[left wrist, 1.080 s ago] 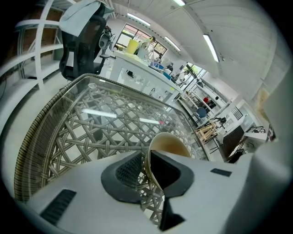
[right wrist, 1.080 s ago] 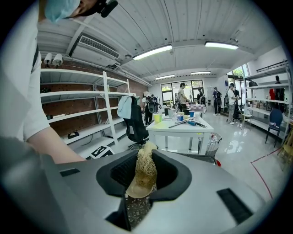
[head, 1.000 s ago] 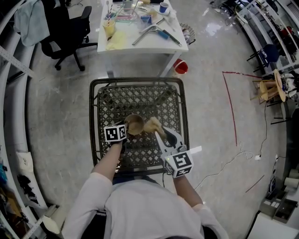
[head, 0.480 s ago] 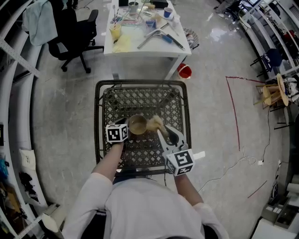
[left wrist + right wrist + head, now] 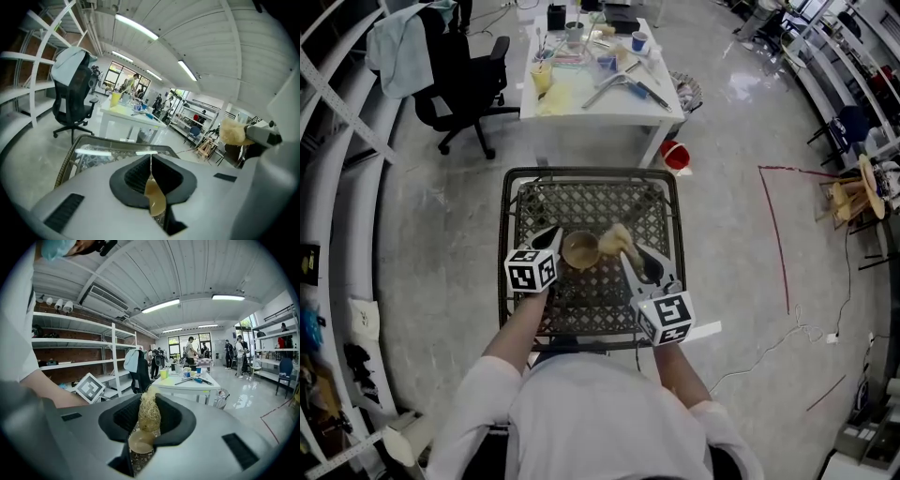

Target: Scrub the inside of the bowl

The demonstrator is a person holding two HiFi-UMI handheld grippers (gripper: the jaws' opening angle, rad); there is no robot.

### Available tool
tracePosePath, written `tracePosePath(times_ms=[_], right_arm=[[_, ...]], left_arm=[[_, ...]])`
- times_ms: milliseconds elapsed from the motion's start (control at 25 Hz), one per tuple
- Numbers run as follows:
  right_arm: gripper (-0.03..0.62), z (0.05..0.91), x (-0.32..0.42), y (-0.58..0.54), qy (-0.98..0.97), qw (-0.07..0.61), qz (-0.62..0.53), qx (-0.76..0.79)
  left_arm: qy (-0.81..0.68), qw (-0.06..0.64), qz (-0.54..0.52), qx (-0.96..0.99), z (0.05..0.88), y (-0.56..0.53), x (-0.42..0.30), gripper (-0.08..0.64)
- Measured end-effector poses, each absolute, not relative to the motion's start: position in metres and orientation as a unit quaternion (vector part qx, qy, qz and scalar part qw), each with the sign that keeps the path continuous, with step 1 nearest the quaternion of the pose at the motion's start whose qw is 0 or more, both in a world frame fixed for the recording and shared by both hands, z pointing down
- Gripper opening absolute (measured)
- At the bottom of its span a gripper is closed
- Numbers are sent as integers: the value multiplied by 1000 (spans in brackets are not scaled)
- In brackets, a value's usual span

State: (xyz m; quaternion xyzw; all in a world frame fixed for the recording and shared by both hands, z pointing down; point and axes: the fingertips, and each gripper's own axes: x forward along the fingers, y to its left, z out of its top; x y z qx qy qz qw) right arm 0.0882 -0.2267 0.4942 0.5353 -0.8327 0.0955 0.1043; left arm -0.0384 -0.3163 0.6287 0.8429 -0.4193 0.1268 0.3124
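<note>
Bowl, rim pinched edge-on in just-closed jaws of left gripper, right gripper jaws clenching seemingly fibrous scrubber

nothing readable anywhere tbh, no labels or numbers legible, stuff on the white table too small to make out

Both forearms reach forward toward the bowl. The left gripper sits at the bowl's left edge, its jaws just closed and seemingly pinching the rim. The right gripper, just right of the bowl, is clamped on a scrubber and tilted slightly downward.
</note>
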Motion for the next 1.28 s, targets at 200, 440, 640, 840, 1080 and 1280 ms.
tracePosePath(times_ms=[200, 440, 640, 840, 1080, 1280], right_arm=[[100, 479, 88, -216, -841, 91, 79, 527], [100, 463, 90, -200, -852, 79, 60, 513], [100, 455, 92, -181, -859, 68, 51, 506], [100, 457, 95, -158, -863, 66, 52, 499], [100, 464, 104, -130, -865, 69, 59, 494], [100, 470, 111, -112, -869, 73, 64, 485]], left_arm=[[-422, 285, 88, 856, 577, -299, -45, 40], [-435, 257, 32, 862, 522, -265, -54, 40], [-442, 232, 8, 867, 491, -230, -56, 40], [-442, 218, -1, 870, 480, -194, -54, 40], [-453, 224, -11, 863, 483, -153, -56, 40], [-463, 219, -10, 859, 484, -127, -51, 40]])
